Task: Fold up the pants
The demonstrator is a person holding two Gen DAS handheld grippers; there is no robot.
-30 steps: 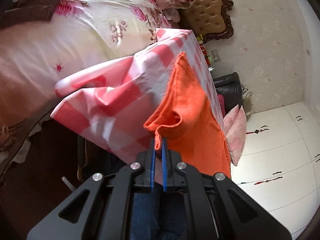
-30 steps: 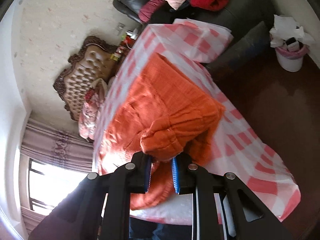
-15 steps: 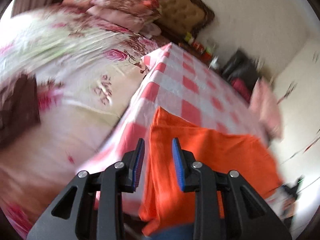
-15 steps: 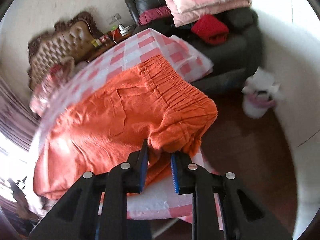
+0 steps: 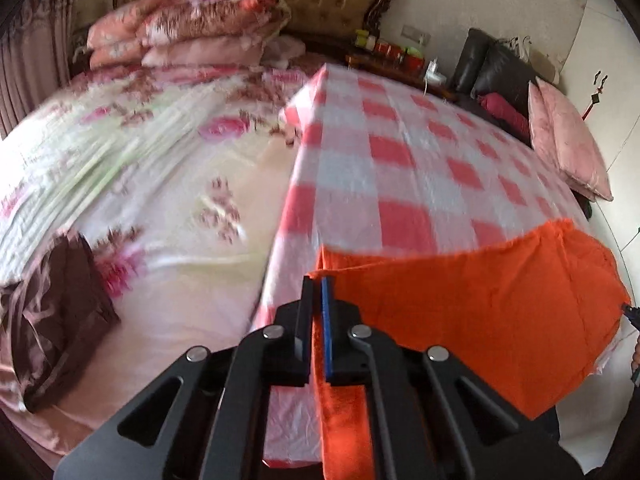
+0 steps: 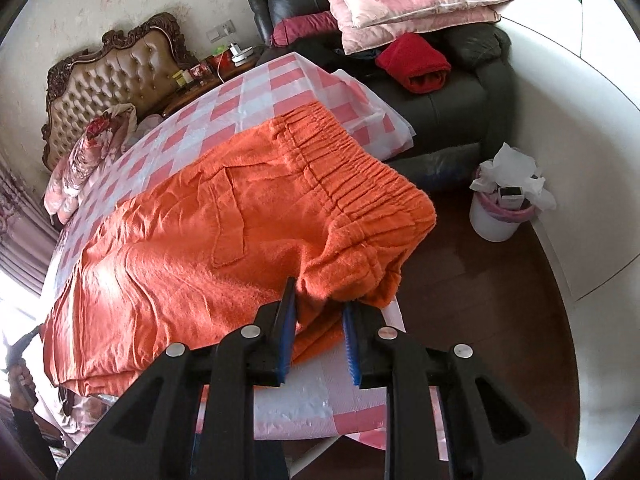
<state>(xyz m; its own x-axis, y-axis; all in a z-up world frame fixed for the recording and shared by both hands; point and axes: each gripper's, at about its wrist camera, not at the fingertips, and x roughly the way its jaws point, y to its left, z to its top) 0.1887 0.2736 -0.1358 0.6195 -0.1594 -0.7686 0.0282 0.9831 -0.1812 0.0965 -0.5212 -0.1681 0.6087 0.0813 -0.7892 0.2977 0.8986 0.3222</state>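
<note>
The orange pants point(image 6: 224, 236) lie spread on a table with a pink-and-white checked cloth point(image 6: 256, 96), waistband toward the right end. In the left wrist view the pants point(image 5: 480, 308) cover the near right part of the checked cloth point(image 5: 384, 184). My left gripper point(image 5: 318, 284) is shut on the pants' near left corner, with fabric hanging down between the fingers. My right gripper point(image 6: 318, 300) is open, its fingers on either side of the bunched waistband corner at the table's near edge.
A bed with a floral sheet point(image 5: 140, 184), stacked pillows point(image 5: 188, 36) and a brown cloth point(image 5: 56, 300) lies left of the table. A black sofa point(image 6: 440, 92) with pillows and a red garment stands beyond it. A white bin point(image 6: 500, 212) stands on the dark floor.
The left gripper opened half a second ago and is now shut on the pants' corner. The right gripper has opened around the waistband. The pants now lie flatter on the table.
</note>
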